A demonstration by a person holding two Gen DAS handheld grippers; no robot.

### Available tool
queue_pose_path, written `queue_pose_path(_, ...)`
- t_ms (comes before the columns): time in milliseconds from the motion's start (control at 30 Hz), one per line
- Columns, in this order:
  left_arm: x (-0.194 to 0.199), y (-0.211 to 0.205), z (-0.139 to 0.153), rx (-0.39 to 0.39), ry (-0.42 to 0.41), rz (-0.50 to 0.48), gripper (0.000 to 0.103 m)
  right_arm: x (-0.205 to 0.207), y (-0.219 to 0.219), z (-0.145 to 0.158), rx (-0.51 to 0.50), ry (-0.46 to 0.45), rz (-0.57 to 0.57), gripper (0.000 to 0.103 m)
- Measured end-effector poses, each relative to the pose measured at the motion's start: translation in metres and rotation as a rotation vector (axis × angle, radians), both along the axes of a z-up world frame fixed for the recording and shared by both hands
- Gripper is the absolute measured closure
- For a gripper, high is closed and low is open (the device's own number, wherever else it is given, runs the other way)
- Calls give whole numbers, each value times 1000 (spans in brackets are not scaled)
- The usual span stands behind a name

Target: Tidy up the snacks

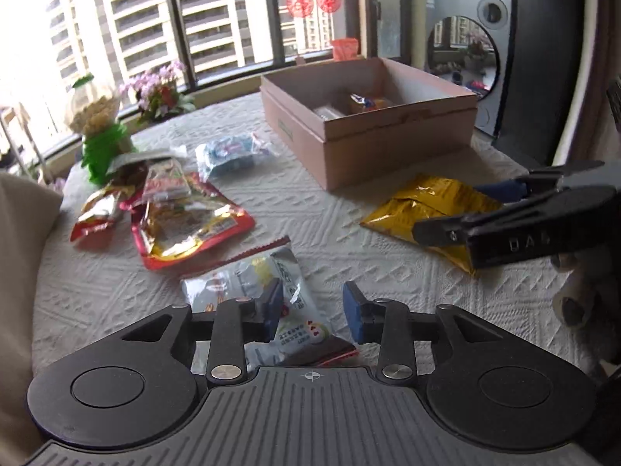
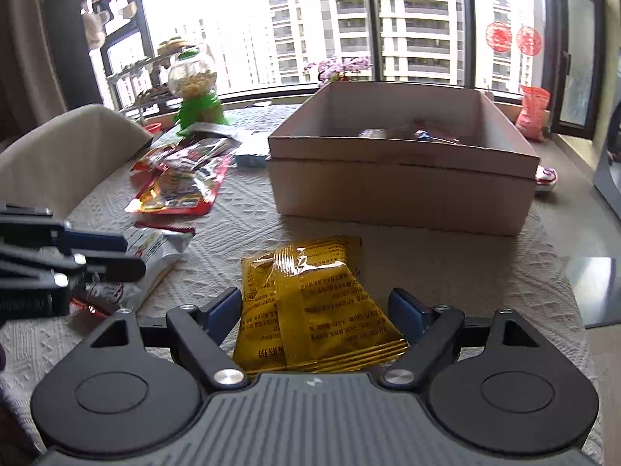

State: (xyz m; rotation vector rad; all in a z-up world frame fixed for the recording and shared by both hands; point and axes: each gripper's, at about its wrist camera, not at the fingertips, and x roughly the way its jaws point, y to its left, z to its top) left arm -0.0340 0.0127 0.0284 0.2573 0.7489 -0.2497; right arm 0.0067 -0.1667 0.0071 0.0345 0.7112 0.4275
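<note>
Both tongs parted, empty: left gripper [image 1: 312,312] over silver packet [image 1: 268,291], right gripper [image 2: 314,310] straddling yellow packet [image 2: 310,306]. Pick-up step; next, close, carry to box [image 2: 399,190] at 12 o'clock.

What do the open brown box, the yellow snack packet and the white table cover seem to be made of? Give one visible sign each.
Open brown box: likely matte cardboard; thin, stiff walls.
Yellow snack packet: probably glossy foil-like plastic film; shiny creases, crimped seam.
White table cover: seemingly quilted fabric; raised geometric pattern, no shine.
</note>
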Motion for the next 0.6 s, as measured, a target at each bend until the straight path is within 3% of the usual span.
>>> queue_pose_path(67,-3,-5,-3,34,-5,-34,50,7,-15,-1,80,30,-35,20)
queue_pose_path(167,-5,0,-2,25,-1,-35,49,9,-27,-3,168,44,-51,20)
queue_pose_path(300,-5,16,1,74,-25,54,51,7,-20,-4,137,35,-51,20)
queue_pose_path(367,-3,26,0,62,-7,91,53,6,-16,-4,115,28,-51,20)
queue_pose_path(433,-2,28,0,34,-1,76,49,5,-12,-3,96,24,-50,20)
queue_pose_path(567,0,22,-3,-22,16,21,19,5,-10,-3,81,20,-48,19)
queue_pose_path(600,0,22,-3,-33,12,28,20,5,-10,-3,80,20,-48,19)
